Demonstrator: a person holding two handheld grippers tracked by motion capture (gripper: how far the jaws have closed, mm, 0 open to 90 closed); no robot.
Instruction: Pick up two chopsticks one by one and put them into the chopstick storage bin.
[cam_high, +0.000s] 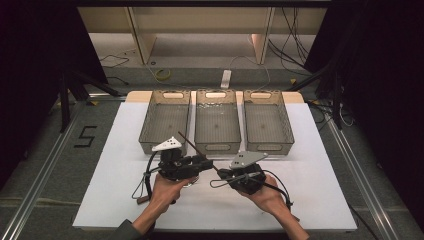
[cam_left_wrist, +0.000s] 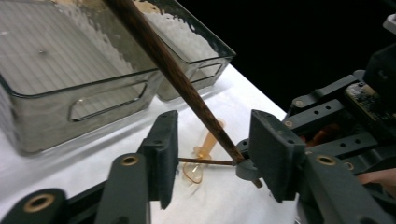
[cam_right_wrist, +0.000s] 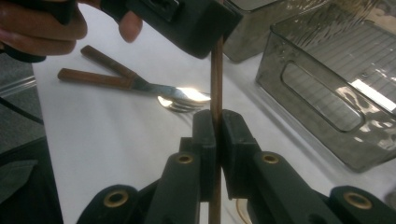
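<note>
A long dark wooden chopstick (cam_high: 192, 145) slants up and left toward the bins. My right gripper (cam_high: 222, 174) is shut on its lower part; in the right gripper view the jaws (cam_right_wrist: 216, 123) press together on the stick (cam_right_wrist: 216, 79). My left gripper (cam_high: 202, 162) is open, with the chopstick (cam_left_wrist: 163, 56) passing through the wide gap between its jaws (cam_left_wrist: 215, 144), touching neither pad. The right gripper's tips (cam_left_wrist: 243, 161) hold the stick just beyond them. The chopstick's upper end is hidden behind the left gripper's body (cam_right_wrist: 187, 21).
Three clear plastic bins (cam_high: 165, 145) (cam_high: 217, 146) (cam_high: 268, 145) stand in a row at the back of the white table (cam_high: 310, 165). Wooden-handled cutlery (cam_right_wrist: 140, 84) lies beside the left hand (cam_right_wrist: 42, 23). A small amber plastic spoon (cam_left_wrist: 208, 142) lies under the grippers.
</note>
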